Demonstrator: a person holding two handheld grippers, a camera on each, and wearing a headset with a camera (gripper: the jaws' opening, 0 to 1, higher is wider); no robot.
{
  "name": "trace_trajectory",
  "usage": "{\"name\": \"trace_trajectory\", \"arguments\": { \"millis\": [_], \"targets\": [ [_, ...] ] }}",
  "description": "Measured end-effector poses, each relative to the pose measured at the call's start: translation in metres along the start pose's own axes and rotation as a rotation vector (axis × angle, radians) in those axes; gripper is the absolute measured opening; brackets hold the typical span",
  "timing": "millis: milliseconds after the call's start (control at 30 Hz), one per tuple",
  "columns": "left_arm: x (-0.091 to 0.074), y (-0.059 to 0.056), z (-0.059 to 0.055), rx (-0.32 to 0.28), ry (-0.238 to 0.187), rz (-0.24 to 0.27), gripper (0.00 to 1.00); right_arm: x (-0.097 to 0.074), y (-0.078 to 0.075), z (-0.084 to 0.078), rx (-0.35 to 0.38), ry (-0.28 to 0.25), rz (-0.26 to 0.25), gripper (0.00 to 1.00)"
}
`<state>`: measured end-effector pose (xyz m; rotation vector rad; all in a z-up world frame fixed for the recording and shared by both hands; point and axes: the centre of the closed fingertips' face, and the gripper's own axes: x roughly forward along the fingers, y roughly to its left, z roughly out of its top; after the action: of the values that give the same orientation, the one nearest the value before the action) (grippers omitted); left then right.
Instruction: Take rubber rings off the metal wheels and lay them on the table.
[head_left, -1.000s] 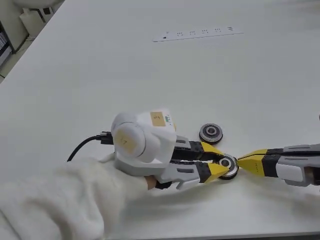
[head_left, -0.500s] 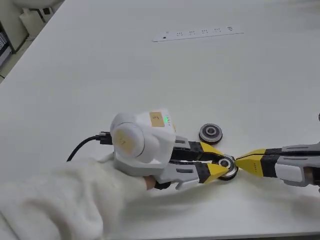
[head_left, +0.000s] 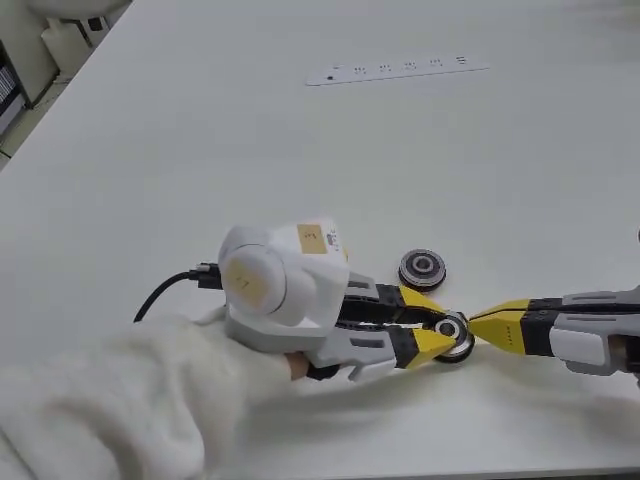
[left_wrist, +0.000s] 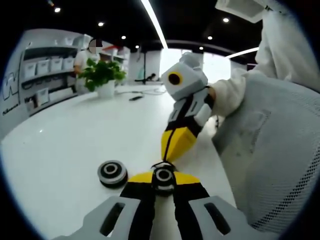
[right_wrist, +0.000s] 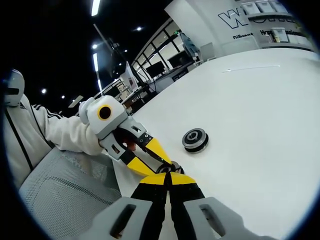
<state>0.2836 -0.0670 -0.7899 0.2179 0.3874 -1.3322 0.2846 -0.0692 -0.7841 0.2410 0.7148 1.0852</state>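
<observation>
**Left tool clamping the wheel, right tool nipping at its ring**

The wheel (head_left: 452, 329) is lying low over the near part of the counter (head_left: 300, 150), touching it or just above it, with its black ring (left_wrist: 163, 164) sitting around the rim, not yet off. The left tool (head_left: 437, 325) is closing on it from both sides, its yellow tips pressing against the wheel's flanks. Judging by the task, it is acting as a vice, so that the metal part is not following when the rubber is pulled.

The right tool (head_left: 478, 327) is coming in from the opposite side, nose to nose with the left one. Its jaws are drawn almost fully together, leaving only a thin slit, and their tips are meeting the wheel's edge where the ring runs. It is apparently pinching a bit of the rubber there. How firmly it is gripping is too small to tell. Opposing the two tools this way is giving a straight pull away from the clamp.

A second wheel (head_left: 422, 267) is waiting near by, farther from the person, apart from both tools and wearing its own ring. It is probably lying there as the next piece to strip. A white sleeve (head_left: 100, 400) and a black cable (head_left: 165, 290) are trailing behind the left tool.
</observation>
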Motion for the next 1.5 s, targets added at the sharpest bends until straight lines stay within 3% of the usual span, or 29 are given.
{"name": "trace_trajectory", "arguments": {
  "millis": [833,1300,1500],
  "targets": [
    [-0.001,-0.001,-0.001,0.011,0.012,-0.008,0.14,0.002,0.008,0.004,0.002,-0.02,0.041,0.0],
    [-0.001,-0.003,-0.001,0.028,0.021,-0.01,0.14,0.001,0.012,0.01,0.063,-0.066,0.086,0.0],
    [-0.001,-0.002,-0.001,0.033,0.027,-0.008,0.14,0.001,0.011,0.01,0.059,-0.065,0.08,0.0]
  ]
}}
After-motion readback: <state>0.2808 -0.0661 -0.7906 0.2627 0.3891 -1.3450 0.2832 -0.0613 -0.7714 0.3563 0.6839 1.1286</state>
